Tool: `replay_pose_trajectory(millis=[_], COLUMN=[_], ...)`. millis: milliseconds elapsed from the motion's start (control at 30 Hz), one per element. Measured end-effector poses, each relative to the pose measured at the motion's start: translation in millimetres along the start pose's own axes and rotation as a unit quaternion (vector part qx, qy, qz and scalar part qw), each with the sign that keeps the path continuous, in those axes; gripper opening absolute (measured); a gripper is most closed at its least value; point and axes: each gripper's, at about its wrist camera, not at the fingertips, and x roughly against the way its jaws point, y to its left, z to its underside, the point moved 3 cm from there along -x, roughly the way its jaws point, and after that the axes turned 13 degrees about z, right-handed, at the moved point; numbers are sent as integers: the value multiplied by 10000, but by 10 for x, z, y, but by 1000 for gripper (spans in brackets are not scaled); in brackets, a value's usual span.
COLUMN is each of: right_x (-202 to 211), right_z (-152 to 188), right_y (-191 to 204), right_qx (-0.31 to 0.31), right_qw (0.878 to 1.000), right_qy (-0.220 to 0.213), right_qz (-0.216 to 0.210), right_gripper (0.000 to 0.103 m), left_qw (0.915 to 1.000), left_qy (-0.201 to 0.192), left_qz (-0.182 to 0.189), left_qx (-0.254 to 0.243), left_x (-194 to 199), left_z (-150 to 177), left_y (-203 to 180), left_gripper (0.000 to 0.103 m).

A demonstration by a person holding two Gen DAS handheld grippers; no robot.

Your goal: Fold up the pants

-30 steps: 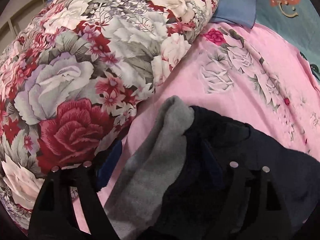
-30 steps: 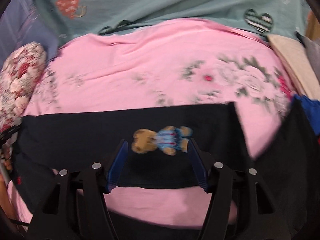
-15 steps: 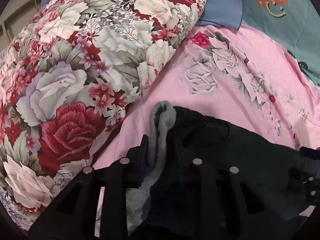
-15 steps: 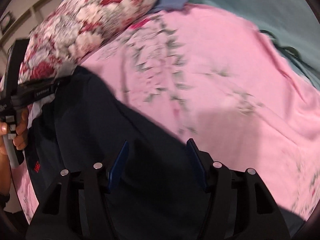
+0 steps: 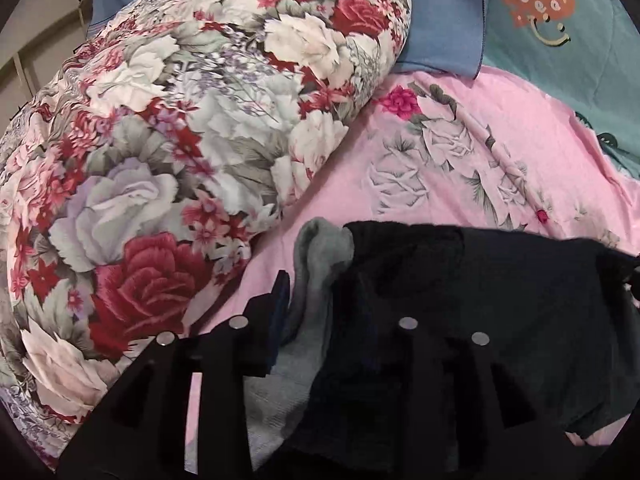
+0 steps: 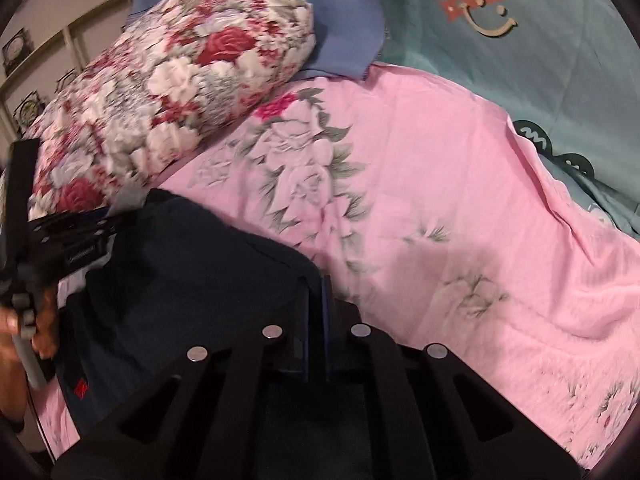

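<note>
Counted: one pair of dark pants [image 6: 192,280]; one floral pillow [image 5: 192,152]; one pink sheet [image 6: 440,200]; one blue cloth [image 5: 444,12]; one teal blanket [image 6: 560,60]; two tools, left [image 5: 340,300], right [image 6: 316,312].

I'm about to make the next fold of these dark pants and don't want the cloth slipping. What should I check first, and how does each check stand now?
1. Right hand-held gripper pinching the pants edge: ok, its jaws have just closed on the dark cloth.
2. Left hand-held gripper grip: cannot tell; cloth with its grey lining sits between the fingers, but the jaws have just been opening a little.
3. Both grippers on the same garment: ok.
4. Pink sheet ahead free of other items: ok.
5. Floral quilt clear of the pants: not ok, it lies right beside the left edge.
</note>
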Motion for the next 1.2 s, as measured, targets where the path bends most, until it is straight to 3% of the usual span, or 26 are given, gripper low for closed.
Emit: replay_pose_trajectory(millis=[67, 167, 233, 267, 367, 500, 600, 800, 867, 933, 1000, 1033, 1067, 1100, 1200], right_x=[-308, -244, -15, 153, 499, 658, 585, 337, 281, 263, 261, 262, 271, 282, 416], right_z=[78, 115, 172, 237, 548, 1132, 1498, 1603, 1575, 1539, 1525, 1513, 1494, 1468, 1353], right_y=[33, -98, -334, -487, -991, -1693, -2023, -2007, -1921, -1789, -1749, -1754, -1752, -1754, -1910], right_qx=[52, -255, -705, -820, -922, -1008, -1342, -1241, -1077, -742, -633, -638, -605, -581, -780], right_qw=[9986, 9987, 9971, 9965, 9944, 9868, 9793, 9819, 9861, 9890, 9911, 9920, 9929, 9931, 9923], right_qy=[489, 404, 283, 103, -83, 345, 785, 802, 801, 698, 645, 660, 653, 660, 331], right_qz=[170, 185, -8, -95, 515, 1219, 1299, 1183, 984, 1077, 975, 866, 791, 776, 902], right_gripper=[14, 31, 43, 44, 56, 58, 58, 58, 58, 58, 56, 47, 17, 4, 4], left_qw=[9997, 9993, 9995, 9996, 9994, 9985, 9979, 9969, 9964, 9962, 9959, 9957, 9953, 9950, 9945], left_qy=[83, 50, 18, -20, -263, -430, -302, 74, 228, 241, 186, 154, 132, 128, 121], left_qz=[-210, -360, -320, -284, -183, 170, 442, 520, 655, 727, 778, 799, 843, 857, 802], left_qx=[76, -14, -79, -77, -140, -281, -365, -583, -493, -423, -432, -438, -461, -487, -669], left_x=[-106, -113, -39, 27, 306, 618, 714, 663, 674, 705, 754, 774, 787, 789, 740], left_z=[6, 29, 43, 48, 70, 192, 364, 667, 739, 769, 787, 793, 800, 804, 826], left_y=[28, 24, 16, 22, 16, -74, -180, -395, -421, -432, -454, -467, -489, -508, -566], left_gripper=[40, 49, 50, 50, 59, 72, 74, 75, 76, 77, 79, 80, 81, 81, 81])
